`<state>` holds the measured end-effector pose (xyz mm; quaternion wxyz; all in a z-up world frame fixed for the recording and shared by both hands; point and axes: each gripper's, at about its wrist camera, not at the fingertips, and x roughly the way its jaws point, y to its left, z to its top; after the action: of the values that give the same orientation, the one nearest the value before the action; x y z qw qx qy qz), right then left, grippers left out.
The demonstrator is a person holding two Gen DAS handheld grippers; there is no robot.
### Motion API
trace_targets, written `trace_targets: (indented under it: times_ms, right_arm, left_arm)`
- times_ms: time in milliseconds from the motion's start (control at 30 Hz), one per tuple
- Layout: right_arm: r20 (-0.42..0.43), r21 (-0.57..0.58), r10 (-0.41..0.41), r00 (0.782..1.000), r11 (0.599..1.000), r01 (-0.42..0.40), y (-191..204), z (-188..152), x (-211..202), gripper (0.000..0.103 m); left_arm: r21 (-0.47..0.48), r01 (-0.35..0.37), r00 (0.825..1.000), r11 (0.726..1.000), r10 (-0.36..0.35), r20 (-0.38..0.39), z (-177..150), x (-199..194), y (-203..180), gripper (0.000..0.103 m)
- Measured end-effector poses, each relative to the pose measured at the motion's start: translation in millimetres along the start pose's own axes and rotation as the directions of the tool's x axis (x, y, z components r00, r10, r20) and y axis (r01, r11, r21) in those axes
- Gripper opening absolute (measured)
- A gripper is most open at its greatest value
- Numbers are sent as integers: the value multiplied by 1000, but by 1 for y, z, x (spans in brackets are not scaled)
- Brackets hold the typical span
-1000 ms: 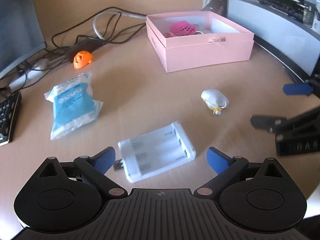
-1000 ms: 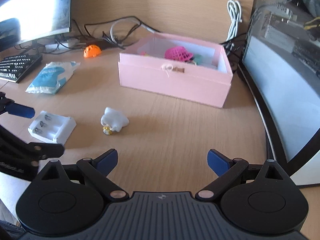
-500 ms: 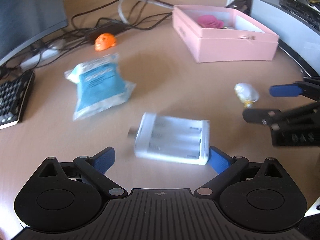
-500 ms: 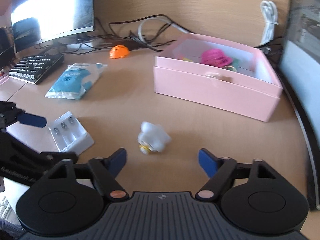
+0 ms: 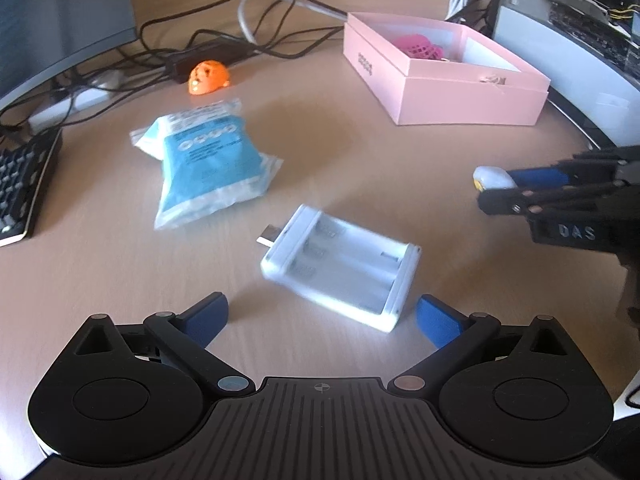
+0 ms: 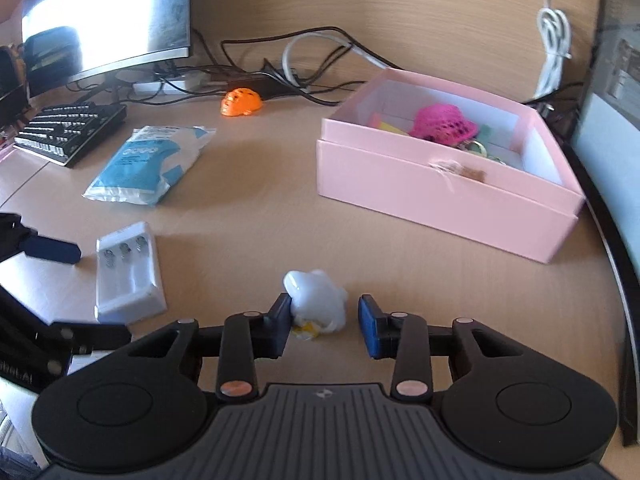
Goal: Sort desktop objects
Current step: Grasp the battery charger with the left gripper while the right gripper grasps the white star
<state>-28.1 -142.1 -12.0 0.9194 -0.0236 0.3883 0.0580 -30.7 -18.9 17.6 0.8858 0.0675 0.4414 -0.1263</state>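
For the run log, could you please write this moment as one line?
right tongs: closing around white toy, far pad not touching | left tongs: open before battery holder | pink box: open

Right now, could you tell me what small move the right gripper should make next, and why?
Probably finish closing. The right gripper has just been closing around the small white toy; one pad touches it, but a gap remains at the other, so it is not yet held.
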Motion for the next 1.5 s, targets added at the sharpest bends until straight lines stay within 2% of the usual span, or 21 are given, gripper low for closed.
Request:
trace_targets:
  times_ms: [233, 367, 533, 667, 833, 1233, 1333, 1500]
  right_arm:
    - [-12, 45, -59, 998, 997, 59, -18, -19, -19, 36]
    - [-16, 87, -87, 996, 992, 88, -29, -26, -27, 37]
    - [-21, 109, -110, 994, 988, 111, -34, -32, -33, 43]
    - [6, 118, -121, 993, 986, 120, -34, -36, -43, 52]
    - [13, 121, -111, 994, 987, 109, -32, -43, -49, 53]
    - [-5, 67, -45, 999, 997, 45, -24, -38, -36, 54]
    - [-3, 55, -27, 1000, 998, 28, -21, -34, -32, 56]
    - [6, 34, -1, 1000, 999, 1, -15, -27, -24, 56]
  left_arm:
    - [55, 34, 999, 998, -35, 11, 17, 15, -14, 103]
    - [109, 90, 995, 990, -93, 20, 19, 17, -30, 103]
    - [159, 141, 989, 977, -148, 30, 12, 12, -48, 103]
    - [136, 103, 993, 985, -109, 37, 3, 4, -49, 103]
    - [91, 59, 997, 994, -64, 53, 2, 5, -45, 103]
    - [94, 64, 995, 994, -71, 74, 30, 28, -50, 103]
    - [96, 59, 994, 994, -67, 82, 29, 26, -50, 98]
    - [89, 64, 995, 994, -71, 76, 15, 15, -43, 98]
